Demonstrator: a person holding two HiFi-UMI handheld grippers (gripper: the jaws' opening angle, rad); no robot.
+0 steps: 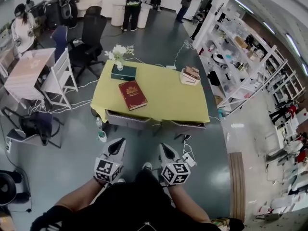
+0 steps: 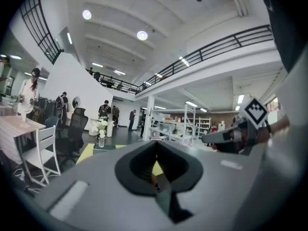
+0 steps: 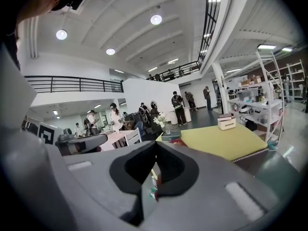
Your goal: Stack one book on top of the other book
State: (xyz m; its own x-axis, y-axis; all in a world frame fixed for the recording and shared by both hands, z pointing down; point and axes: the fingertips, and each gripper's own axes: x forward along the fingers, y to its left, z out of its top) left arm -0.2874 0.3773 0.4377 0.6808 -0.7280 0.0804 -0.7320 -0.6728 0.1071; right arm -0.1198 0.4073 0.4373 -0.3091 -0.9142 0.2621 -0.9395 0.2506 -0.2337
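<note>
- We are standing back from the table draped in a yellow cloth (image 1: 163, 102). Both tools are held low in front of the person's dark-sleeved body, well short of the near edge.
- The left gripper (image 1: 121, 141) has its grey jaws pressed tight together with nothing between them. Its own view shows the tips meeting in one line.
- The right gripper (image 1: 163, 147) is the same, with its jaws flat against each other and empty. It sits just beside the left one, and its tips point toward the table.
- The red hardcover book (image 1: 132, 95) with gold print on its cover lies flat on the cloth, face up and left of centre. It is turned a little askew to the table's edges.
- Just beyond it, near the far left corner, the dark green book (image 1: 123, 72) also lies flat. The two books are close but apart, and neither is on the other.
- A clear vase of white flowers (image 1: 119, 55) stands at the green book's far side. Whether it rests on the book or just behind it, I cannot tell.
- At the far right edge of the cloth sits a small pile of brownish books (image 1: 191, 74) on something white, well apart from the other two.
- Left of the table are a white chair (image 1: 60, 76) and a black office chair (image 1: 91, 32).
- White shelving (image 1: 240, 57) runs along the right, and people (image 1: 132, 4) stand in the background.
</note>
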